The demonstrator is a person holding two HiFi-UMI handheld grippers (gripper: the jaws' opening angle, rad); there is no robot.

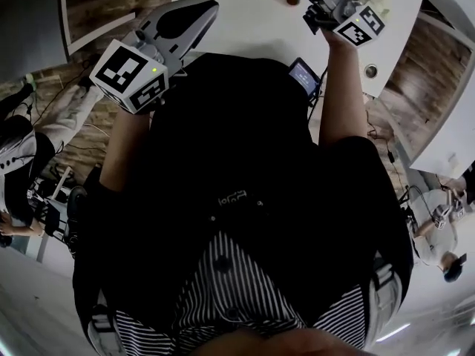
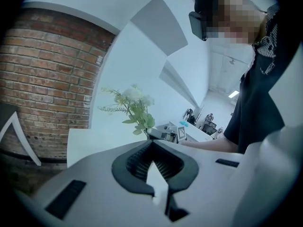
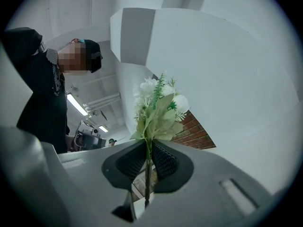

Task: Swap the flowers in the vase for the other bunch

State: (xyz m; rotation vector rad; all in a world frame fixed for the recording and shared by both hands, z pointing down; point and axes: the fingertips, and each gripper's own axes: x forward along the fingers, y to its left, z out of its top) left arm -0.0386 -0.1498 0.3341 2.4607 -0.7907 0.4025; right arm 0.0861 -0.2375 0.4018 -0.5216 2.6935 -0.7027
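While the right gripper (image 3: pixel 149 145) clamps its jaws on the thin green stem, the bunch of flowers (image 3: pixel 158 105) stands upright out of the pads, held in the air above the white table (image 1: pixel 245 13). It is a small spray of round white blooms, pale green leaves and a few feathery sprigs. The bare end of the stem pokes out behind the pads. The left gripper (image 2: pixel 152 144) has its jaws closed tip to tip with nothing between them and faces the bunch from the side.
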